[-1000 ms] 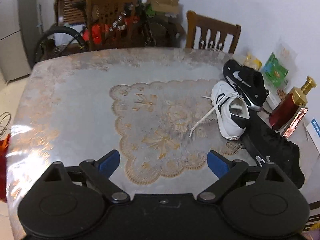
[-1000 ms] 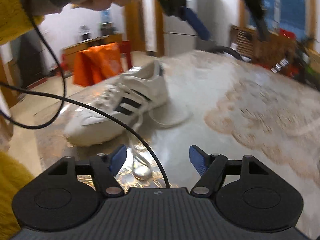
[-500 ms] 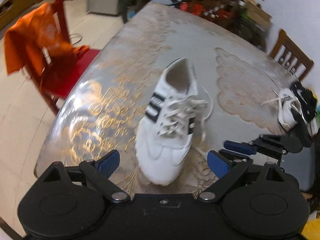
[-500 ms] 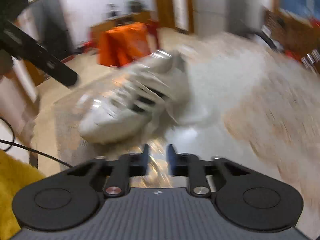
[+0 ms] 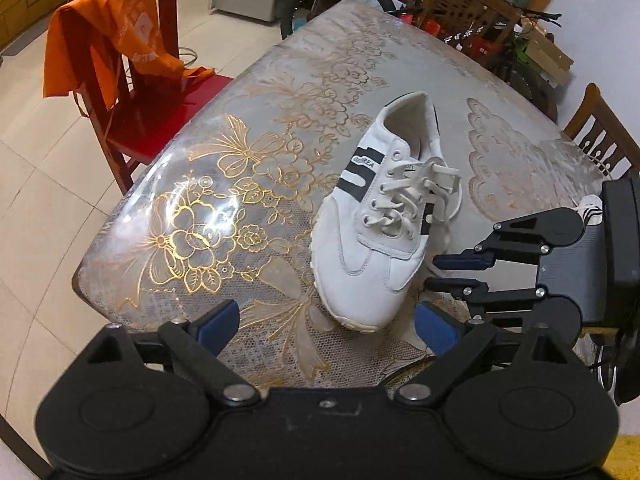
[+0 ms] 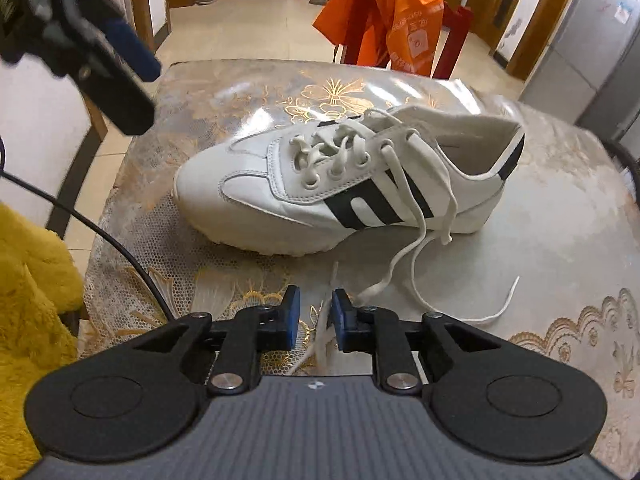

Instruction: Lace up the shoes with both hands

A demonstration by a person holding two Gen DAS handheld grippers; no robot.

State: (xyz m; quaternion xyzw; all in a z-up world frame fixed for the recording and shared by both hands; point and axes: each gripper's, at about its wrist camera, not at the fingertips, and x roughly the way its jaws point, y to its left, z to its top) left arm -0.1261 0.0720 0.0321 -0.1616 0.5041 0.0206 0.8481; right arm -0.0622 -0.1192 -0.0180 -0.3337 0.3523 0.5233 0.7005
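White shoe (image 6: 340, 188) on table (image 6: 560, 208), laces loose. Left gripper (image 5: 326, 322): jaws wide apart, empty. Right gripper (image 6: 313, 320): jaws just narrowed, lace (image 6: 322, 334) between pads, no visible pinch.

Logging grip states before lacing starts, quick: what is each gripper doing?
Left gripper: open, holding nothing.
Right gripper: jaws just closed to a narrow gap; lace runs between, not pinched.

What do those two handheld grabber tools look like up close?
Both are matte black plastic. The left gripper and right gripper each have two round hubs, hinged link bars with silver pivot screws, and blue pads on the fingers. The right one's body is ribbed grey. A black cable trails beside a fuzzy yellow sleeve.
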